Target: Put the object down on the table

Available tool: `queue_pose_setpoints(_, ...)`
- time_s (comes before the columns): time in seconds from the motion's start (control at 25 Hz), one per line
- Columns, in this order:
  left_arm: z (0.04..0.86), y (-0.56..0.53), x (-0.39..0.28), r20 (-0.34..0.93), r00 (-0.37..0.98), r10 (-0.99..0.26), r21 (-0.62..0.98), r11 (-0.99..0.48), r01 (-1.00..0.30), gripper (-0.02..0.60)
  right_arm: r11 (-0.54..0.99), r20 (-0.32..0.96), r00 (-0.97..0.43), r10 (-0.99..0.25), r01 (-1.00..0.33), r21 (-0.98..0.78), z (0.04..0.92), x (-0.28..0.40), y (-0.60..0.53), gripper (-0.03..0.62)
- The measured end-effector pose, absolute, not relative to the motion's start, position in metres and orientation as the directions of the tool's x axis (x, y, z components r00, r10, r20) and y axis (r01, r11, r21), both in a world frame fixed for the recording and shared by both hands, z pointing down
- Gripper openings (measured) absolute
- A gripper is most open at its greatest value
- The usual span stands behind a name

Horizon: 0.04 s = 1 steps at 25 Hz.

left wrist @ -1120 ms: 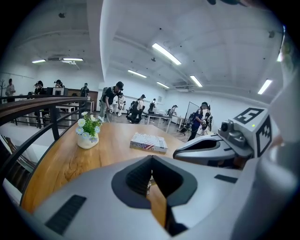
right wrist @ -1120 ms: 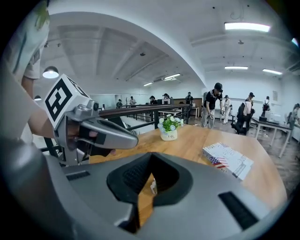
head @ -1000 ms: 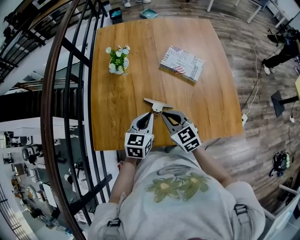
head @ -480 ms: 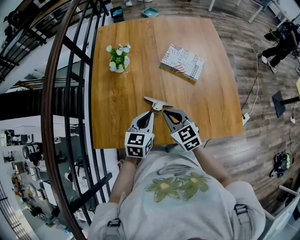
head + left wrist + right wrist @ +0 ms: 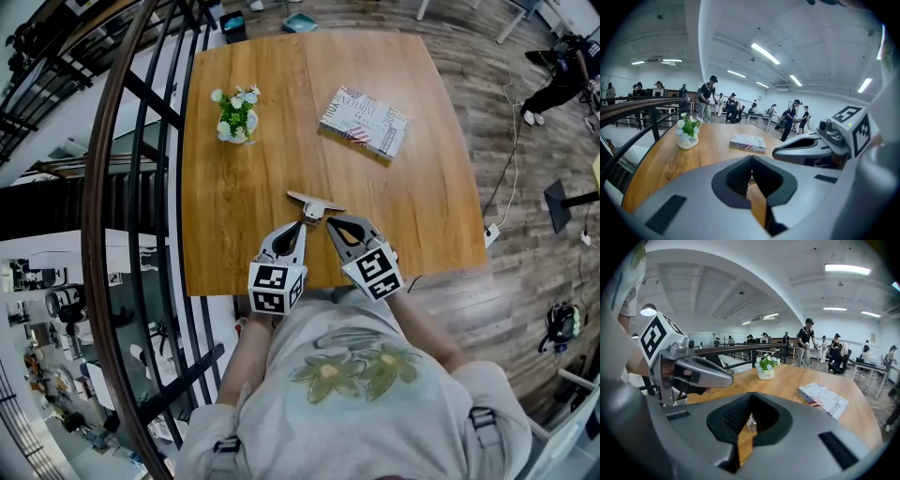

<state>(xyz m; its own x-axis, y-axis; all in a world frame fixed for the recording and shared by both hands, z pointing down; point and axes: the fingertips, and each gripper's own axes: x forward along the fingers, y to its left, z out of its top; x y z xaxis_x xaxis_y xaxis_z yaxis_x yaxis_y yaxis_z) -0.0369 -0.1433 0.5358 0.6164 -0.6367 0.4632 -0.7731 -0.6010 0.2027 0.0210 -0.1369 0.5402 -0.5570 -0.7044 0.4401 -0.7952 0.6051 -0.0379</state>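
Head view: a small flat silver T-shaped piece (image 5: 314,202) lies on the brown wooden bench (image 5: 422,206), just beyond the tips of the left gripper (image 5: 302,226) and right gripper (image 5: 328,225). Only the right gripper view glimpses it through the jaw opening. Both pairs of jaws are closed together. A black metal railing (image 5: 122,187) runs left and a plank floor (image 5: 525,234) lies right. Nothing on the bench has shifted since the earlier frame.

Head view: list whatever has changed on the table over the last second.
Nothing visibly changed. The left gripper and right gripper stay put, fingers shut, tips by the small grey piece; flower pot and book lie as before.
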Motion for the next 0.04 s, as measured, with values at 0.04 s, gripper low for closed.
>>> queue_pose_setpoints(0.04,0.5361,-0.1432,-0.0367,0.465,0.616,-0.636,0.202,-0.601,-0.773,0.015,0.605,0.441,-0.557,-0.704,-0.795,-0.039,0.5402,0.0214,-0.137,0.009)
